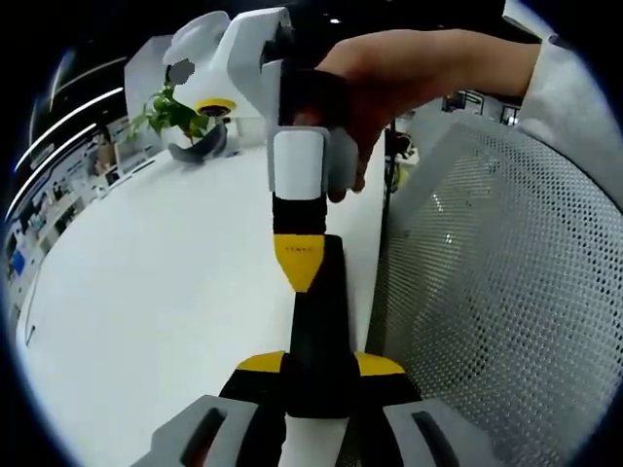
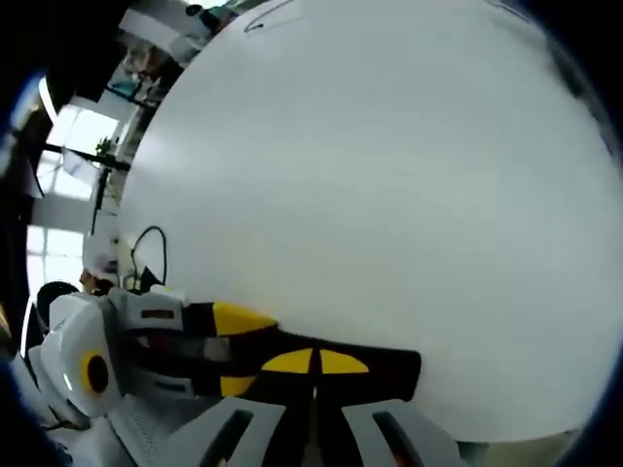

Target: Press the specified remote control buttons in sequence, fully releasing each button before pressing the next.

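Black, slim remote control [image 1: 319, 331] clamped lengthwise between the yellow-tipped jaws of the left hand-held gripper [image 1: 319, 375], held above the white bench [image 1: 146, 292], buttons too dark to make out. Right hand-held gripper [image 1: 300, 268] coming down from above, jaws closed to a yellow tip touching the remote's upper face, a hand [image 1: 409, 83] gripping it. Right gripper view: same remote control [image 2: 370, 375] lying crosswise, left hand-held gripper [image 2: 224, 350] on it, right hand-held gripper [image 2: 313, 362] closed, tip against it.
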### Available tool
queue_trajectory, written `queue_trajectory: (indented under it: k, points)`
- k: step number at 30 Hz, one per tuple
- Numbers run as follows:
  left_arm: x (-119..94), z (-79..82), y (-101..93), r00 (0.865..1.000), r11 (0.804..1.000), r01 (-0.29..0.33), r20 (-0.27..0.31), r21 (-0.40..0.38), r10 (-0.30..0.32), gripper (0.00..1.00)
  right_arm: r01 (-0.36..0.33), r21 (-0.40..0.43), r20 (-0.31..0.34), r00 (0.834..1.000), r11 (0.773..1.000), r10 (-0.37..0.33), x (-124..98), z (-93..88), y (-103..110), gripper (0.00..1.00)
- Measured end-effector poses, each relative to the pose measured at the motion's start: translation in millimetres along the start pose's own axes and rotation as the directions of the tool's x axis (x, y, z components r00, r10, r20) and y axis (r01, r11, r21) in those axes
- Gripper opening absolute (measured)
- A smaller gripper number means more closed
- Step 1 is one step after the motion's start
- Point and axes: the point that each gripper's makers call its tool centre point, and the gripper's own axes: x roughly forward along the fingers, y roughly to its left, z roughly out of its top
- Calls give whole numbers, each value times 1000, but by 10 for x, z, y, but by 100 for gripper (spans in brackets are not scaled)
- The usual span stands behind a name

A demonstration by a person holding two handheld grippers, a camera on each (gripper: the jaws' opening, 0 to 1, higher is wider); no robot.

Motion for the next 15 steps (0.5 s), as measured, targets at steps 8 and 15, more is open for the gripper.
queue_trajectory:
  k: [8, 15]
  points:
    - [3, 2, -2, 1000, 1000, -1, 2, 0, 1, 24, -4, 4, -29, 1000, 1000, 4, 30, -107, 23, 0]
    - [3, 1, -3, 1000, 1000, 0, 3, 2, 0, 24, 9, -8, -39, 999, 1000, -9, 47, -123, 12, 0]
